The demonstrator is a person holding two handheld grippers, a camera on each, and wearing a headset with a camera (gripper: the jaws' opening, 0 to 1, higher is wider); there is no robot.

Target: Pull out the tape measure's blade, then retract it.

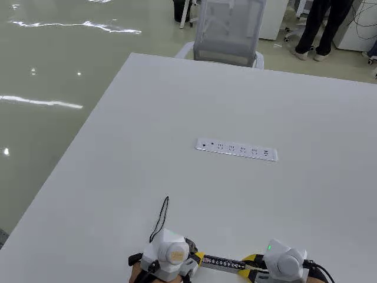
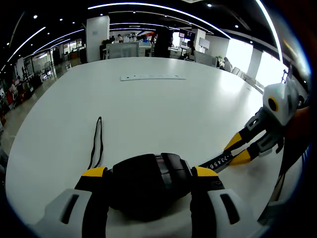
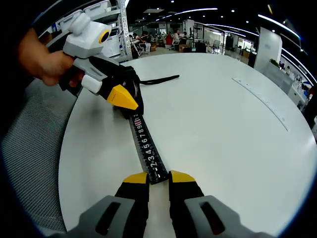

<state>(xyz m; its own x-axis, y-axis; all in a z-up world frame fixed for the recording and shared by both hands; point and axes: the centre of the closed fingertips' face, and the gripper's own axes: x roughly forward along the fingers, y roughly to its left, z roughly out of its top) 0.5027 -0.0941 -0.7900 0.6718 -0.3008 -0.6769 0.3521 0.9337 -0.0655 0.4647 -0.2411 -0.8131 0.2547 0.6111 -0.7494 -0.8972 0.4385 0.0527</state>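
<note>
Case: I had the black tape measure case [image 2: 148, 193] clamped between the left gripper [image 2: 149, 172] jaws, by the white table [image 1: 177, 106] near edge; hard, smooth shell, I judged.
Blade: the right gripper [image 3: 158, 177] pinched the blade [image 3: 145, 141] at its tip, a short length out; thin, springy, likely to snap back.
Hold: flat case sides, blade tip.

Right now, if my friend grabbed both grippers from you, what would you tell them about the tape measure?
Left gripper: jaws shut on the black tape measure case, at the near edge of the white table.
Right gripper: jaws shut on the end of the blade.
Things: a short stretch of blade is out, running straight between the two grippers. The case's black strap lies loose on the table.
Done: the pull-out has begun.
Left: pull further if more blade is wanted, then feed it back into the case.
</note>
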